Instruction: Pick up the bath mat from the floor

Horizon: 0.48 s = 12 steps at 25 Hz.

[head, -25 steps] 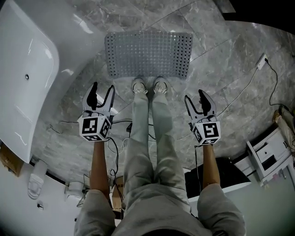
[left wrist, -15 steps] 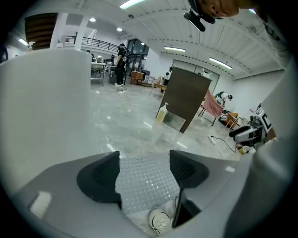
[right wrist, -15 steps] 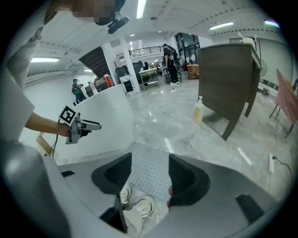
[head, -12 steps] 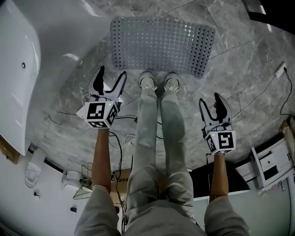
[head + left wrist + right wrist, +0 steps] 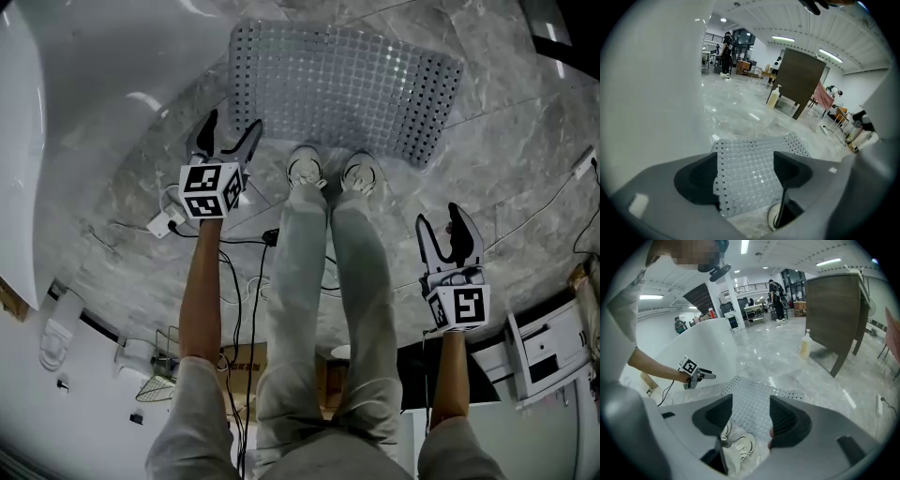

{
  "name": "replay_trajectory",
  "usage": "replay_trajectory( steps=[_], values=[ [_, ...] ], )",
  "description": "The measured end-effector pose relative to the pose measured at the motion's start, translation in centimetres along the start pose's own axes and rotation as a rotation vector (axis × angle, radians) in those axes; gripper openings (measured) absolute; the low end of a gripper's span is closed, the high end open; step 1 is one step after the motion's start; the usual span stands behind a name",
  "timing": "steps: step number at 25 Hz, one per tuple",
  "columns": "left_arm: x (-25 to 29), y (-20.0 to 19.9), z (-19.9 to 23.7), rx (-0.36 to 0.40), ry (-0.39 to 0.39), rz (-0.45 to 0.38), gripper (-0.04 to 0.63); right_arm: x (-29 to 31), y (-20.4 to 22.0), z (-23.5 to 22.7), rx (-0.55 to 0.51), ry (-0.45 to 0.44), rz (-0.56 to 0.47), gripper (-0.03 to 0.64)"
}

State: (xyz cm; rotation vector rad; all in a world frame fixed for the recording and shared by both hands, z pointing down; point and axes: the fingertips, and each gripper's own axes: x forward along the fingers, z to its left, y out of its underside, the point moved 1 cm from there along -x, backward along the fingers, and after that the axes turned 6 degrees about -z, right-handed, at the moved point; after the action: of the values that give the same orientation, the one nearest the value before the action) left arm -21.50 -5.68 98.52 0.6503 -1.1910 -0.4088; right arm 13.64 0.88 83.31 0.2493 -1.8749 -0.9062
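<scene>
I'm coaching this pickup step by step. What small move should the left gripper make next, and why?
Probably lower the left gripper onto the near left corner of the bath mat. Its jaws are opening with nothing pinched between them, the mat lies flat on the floor just beyond their tips, and the right gripper hangs farther back, open and empty.

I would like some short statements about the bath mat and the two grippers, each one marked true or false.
1. The bath mat lies flat on the floor. True.
2. The left gripper is clamped on the mat's corner. False: its jaws are opening, and the mat only shows beyond them, not pinched.
3. The right gripper is nearer to the mat than the left one. False: it hangs well short of the mat, open and empty.
4. The person's shoes stand at the mat's near edge. True.
</scene>
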Motion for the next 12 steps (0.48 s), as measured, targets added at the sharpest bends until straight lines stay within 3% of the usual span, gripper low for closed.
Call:
replay_trajectory(
  steps=[7, 12],
  values=[
    [5.8, 6.6, 3.0, -0.016, -0.040, 0.128, 0.442, 1.3, 1.4, -0.5, -0.003, -0.014, 0.018, 0.236],
    [9.1, 10.8, 4.0, 0.024, -0.038, 0.214, 0.491, 2.4, 2.2, -0.8, 0.020, -0.010, 0.024, 0.236]
  ],
)
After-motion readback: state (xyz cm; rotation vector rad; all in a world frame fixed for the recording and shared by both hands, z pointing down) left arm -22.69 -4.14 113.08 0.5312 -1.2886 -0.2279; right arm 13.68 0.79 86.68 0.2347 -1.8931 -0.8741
